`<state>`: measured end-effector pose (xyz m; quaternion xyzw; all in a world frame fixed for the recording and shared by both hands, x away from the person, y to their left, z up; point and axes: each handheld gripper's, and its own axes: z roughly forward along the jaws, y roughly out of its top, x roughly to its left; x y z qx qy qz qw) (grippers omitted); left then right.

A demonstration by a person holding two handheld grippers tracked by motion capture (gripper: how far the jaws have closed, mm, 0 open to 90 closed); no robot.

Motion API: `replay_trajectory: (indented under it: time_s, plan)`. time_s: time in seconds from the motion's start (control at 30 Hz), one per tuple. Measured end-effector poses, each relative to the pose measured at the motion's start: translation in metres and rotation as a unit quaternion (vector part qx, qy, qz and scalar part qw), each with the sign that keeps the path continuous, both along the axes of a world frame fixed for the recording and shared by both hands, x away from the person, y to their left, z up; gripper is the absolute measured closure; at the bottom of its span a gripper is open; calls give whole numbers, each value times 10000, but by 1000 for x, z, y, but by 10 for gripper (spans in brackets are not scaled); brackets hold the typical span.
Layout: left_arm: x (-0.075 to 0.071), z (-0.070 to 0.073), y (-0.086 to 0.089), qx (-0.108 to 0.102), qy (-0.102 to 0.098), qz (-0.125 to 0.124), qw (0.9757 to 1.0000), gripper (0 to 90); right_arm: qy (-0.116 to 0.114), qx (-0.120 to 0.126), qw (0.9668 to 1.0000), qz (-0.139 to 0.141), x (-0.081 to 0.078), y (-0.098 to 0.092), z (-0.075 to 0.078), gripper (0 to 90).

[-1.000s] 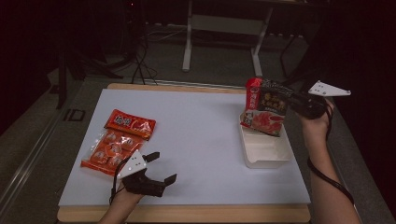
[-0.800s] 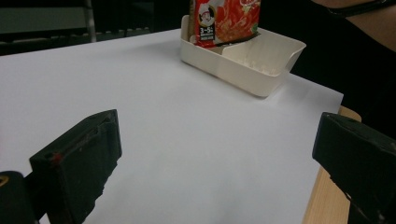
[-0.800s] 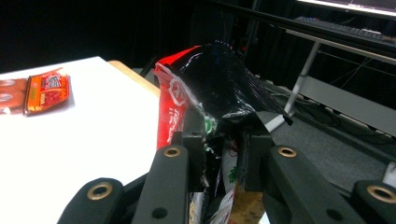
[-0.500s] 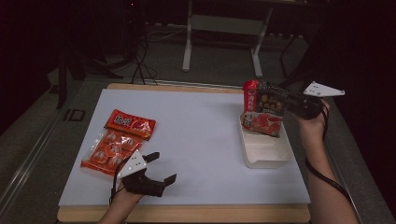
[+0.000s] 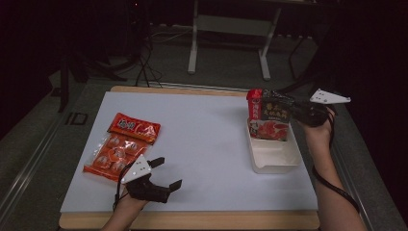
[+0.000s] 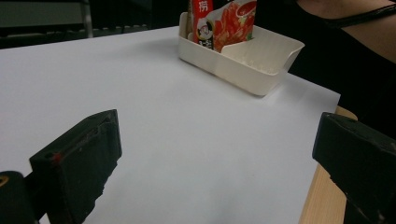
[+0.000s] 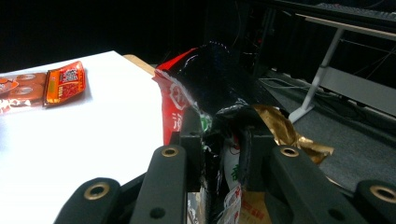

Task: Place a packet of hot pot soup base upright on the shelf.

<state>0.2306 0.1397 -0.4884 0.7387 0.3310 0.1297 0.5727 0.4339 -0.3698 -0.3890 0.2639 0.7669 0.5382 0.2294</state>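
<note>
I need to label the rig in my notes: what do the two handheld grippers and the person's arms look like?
Both the left gripper and the right gripper are black, two-jawed tools, each topped by a pale grey three-cornered plate. The right one's jaw arms carry brass-coloured rivets, seen in its own view. A thin black cable trails along the right forearm. Both forearms are bare, with no sleeves in view.

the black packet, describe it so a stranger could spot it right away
Start at the white tray near the right edge of the table. Above its far end, the right gripper is shut on the black packet. It is dark with gold print, while the packets next to it are red.
</note>
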Motion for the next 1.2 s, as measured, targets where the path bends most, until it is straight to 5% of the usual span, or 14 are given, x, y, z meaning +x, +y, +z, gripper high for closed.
replay_trajectory:
  time_s: [0.23,0.37,0.6,0.73,0.77,0.87,1.2]
  plan:
    - [0,0,1,-2,9,9,10000,19,175,2,9998,-39,0,-2,-14,737]
    - [0,-1,1,3,22,16,10000,19,259,357,9989,-130,-4,-14,-26,726]
    - [0,-1,-1,33,19,-19,10000,19,439,431,9976,-303,-9,-25,-29,667]
    - [1,-1,-1,4,26,-3,10000,19,453,325,9977,-390,-12,-21,-24,616]
    - [1,-1,0,-23,-25,2,10000,19,482,267,9976,-419,-13,-18,-20,539]
    - [1,0,0,31,-110,0,9999,20,422,588,9967,-365,-18,-17,-11,536]
    - [0,5,3,-23,-148,4,9999,33,154,693,9969,-345,-35,1,30,405]
